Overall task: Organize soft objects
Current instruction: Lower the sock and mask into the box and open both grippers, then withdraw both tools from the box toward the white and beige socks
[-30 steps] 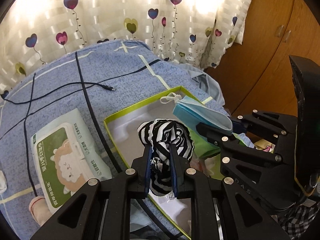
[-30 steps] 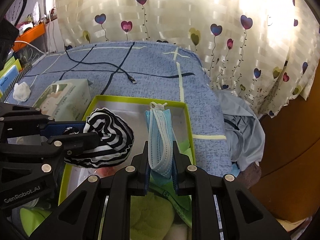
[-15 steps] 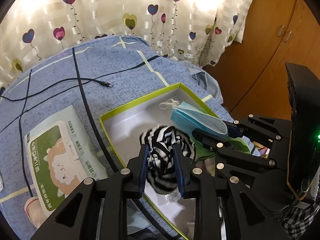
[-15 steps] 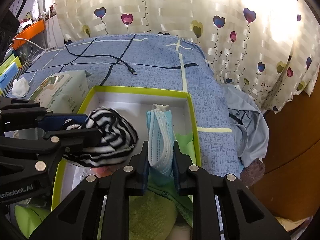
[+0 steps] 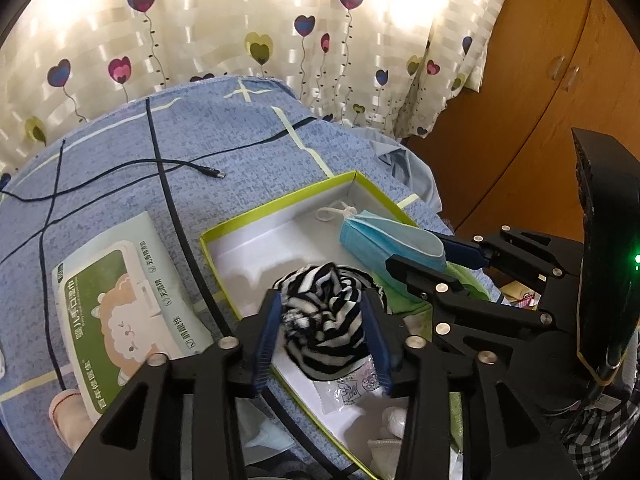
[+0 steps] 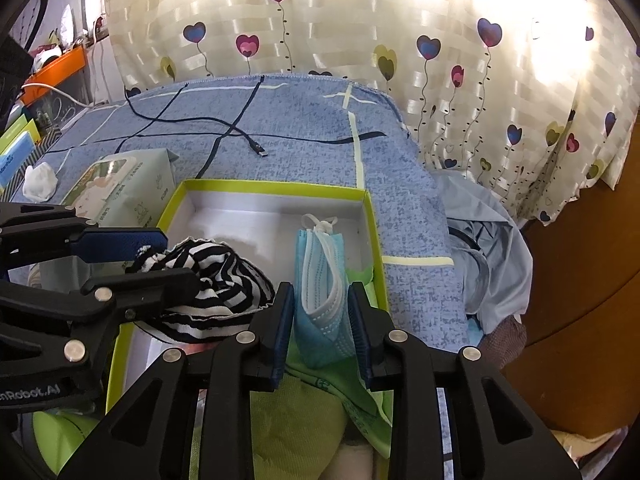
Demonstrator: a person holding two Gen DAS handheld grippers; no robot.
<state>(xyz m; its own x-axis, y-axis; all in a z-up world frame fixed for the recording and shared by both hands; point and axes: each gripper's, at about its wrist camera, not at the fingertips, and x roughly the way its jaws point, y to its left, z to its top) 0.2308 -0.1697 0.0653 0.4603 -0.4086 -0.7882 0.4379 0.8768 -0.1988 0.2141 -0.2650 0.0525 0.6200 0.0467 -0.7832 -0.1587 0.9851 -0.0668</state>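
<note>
A black-and-white striped cloth (image 5: 326,312) lies bunched in the lime-rimmed white box (image 5: 280,204), between the spread fingers of my left gripper (image 5: 322,320), which is open around it. In the right wrist view the striped cloth (image 6: 216,280) sits left of a folded blue face mask (image 6: 322,280). My right gripper (image 6: 322,316) has parted jaws around the mask, which rests inside the box (image 6: 280,190). The mask also shows in the left wrist view (image 5: 384,240).
A wet-wipes pack (image 5: 120,308) lies left of the box on the blue bedspread (image 5: 240,140). A black cable (image 5: 180,166) crosses the bed. Green cloth (image 6: 320,408) fills the box's near end. A wooden wardrobe (image 5: 520,100) stands at the right, and the curtain (image 6: 360,40) behind.
Both grippers opened and lowered: the left let go of the striped cloth and the right loosened from the mask. Both items now rest in the box.
</note>
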